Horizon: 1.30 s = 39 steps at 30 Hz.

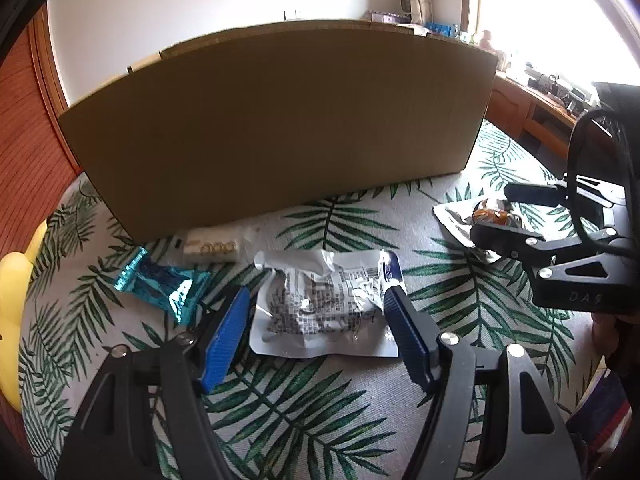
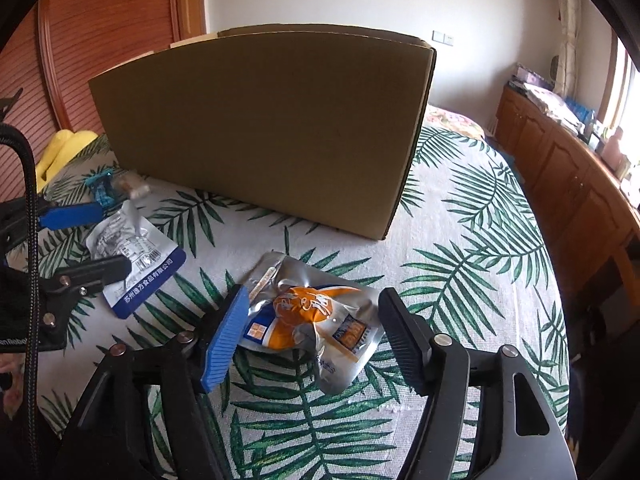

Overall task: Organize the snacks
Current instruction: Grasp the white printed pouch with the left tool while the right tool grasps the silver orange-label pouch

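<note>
A large cardboard box point(image 1: 280, 120) stands on the leaf-print cloth; it also shows in the right wrist view point(image 2: 272, 128). My left gripper point(image 1: 316, 300) is open, its jaws on either side of a crumpled white and blue snack pouch point(image 1: 320, 304) that lies flat, also seen in the right wrist view point(image 2: 132, 256). My right gripper point(image 2: 314, 308) is open around a silver and orange snack pouch point(image 2: 312, 320) lying on the cloth; this pouch shows in the left wrist view point(image 1: 476, 220). A teal foil packet point(image 1: 160, 284) and a small white packet point(image 1: 212, 244) lie left of the pouch.
A yellow object point(image 1: 16, 288) lies at the left edge of the cloth. A wooden cabinet point(image 2: 560, 168) with clutter on top runs along the right side. A wooden slatted door point(image 2: 100, 32) is behind the box.
</note>
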Motion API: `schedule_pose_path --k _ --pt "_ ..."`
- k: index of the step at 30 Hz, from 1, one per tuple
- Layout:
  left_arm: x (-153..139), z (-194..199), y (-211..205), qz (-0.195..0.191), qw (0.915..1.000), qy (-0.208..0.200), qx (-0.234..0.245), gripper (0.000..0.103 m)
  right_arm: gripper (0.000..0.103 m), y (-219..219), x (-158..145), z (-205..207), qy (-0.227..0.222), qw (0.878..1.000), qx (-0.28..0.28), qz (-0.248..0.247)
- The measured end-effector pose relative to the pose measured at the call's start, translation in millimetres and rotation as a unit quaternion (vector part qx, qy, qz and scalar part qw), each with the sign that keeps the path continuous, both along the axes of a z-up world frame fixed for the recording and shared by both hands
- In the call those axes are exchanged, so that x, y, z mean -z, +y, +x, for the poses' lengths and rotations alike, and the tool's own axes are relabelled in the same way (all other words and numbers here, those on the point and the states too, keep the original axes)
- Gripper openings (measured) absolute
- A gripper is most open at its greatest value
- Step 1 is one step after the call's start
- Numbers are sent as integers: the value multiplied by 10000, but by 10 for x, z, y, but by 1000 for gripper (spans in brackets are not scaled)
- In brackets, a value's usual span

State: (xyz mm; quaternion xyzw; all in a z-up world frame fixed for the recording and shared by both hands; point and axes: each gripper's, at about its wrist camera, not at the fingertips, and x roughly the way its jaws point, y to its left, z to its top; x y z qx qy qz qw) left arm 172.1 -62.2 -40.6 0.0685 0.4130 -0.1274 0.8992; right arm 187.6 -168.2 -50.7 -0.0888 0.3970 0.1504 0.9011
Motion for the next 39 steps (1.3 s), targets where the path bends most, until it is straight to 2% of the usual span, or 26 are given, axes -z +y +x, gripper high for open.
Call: schedule_pose_path --k 6,10,12,15,21,35,39 --pt "47 6 -4 -170 9998 -9 -70 73 81 -6 94 93 305 9995 27 40" --pt "70 13 -33 -149 9999 71 -22 77 82 23 100 85 275 9996 23 -28" --pt "96 24 -83 -41 9998 177 63 89 83 21 100 78 274 9996 35 -10" --pt "76 47 -166 120 9999 94 57 91 83 26 102 69 261 9996 48 -9" --pt "80 95 -104 -41 9996 247 -100 96 83 15 104 63 247 9996 112 4" --pt "102 192 -255 -6 9995 319 -33 97 83 10 98 76 236 9996 167 14" --pt "107 192 -302 -52 9996 278 58 92 82 10 93 76 239 9996 166 9"
